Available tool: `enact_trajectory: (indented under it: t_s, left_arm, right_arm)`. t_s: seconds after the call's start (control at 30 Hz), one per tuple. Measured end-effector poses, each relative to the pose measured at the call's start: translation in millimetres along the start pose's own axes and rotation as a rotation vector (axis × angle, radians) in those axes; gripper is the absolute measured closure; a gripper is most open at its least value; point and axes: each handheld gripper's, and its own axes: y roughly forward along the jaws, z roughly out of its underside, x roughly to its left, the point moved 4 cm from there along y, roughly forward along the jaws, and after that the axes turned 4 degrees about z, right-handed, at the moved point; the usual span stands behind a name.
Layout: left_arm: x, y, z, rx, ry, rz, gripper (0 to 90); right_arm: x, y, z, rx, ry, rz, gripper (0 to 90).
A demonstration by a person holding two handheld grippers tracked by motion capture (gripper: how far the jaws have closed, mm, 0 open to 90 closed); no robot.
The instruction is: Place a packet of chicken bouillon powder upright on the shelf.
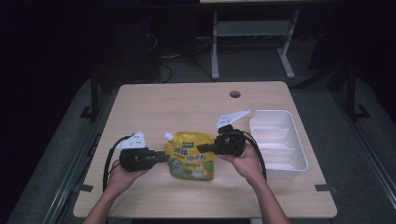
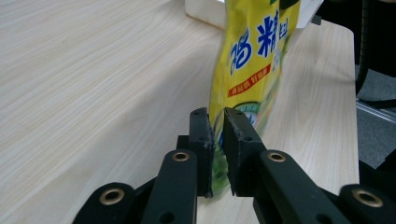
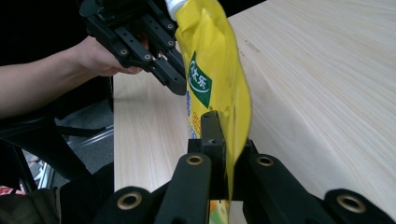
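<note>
A yellow pouch (image 1: 190,155) with a white spout is held between both claws over the near middle of the wooden table (image 1: 187,102). The left claw (image 2: 217,140) is clamped on one side edge, the right claw (image 3: 223,140) on the opposite edge. Keeping both grips firm and level would probably stop the soft pouch sagging or slipping. A white tray (image 1: 279,139) sits just right. Whether the pouch touches the table is unclear, and its print is too small to read.
</note>
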Motion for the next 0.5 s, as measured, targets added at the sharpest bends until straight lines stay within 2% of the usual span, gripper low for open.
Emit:
enact_trajectory:
  t_s: [0.17, 0.5]
  left_arm:
    - [-1.4, -5.8, 6.0, 0.018, 0.010, -0.030, 76.5]
    - [-2.1, -13.1, 26.6, 0.029, 0.004, -0.050, 66.1]
  right_arm:
    - [-3.1, -8.0, -2.3, -0.007, 0.014, 0.011, 89.5]
    - [-9.8, -30.2, -12.9, -0.014, 0.016, 0.043, 89.5]
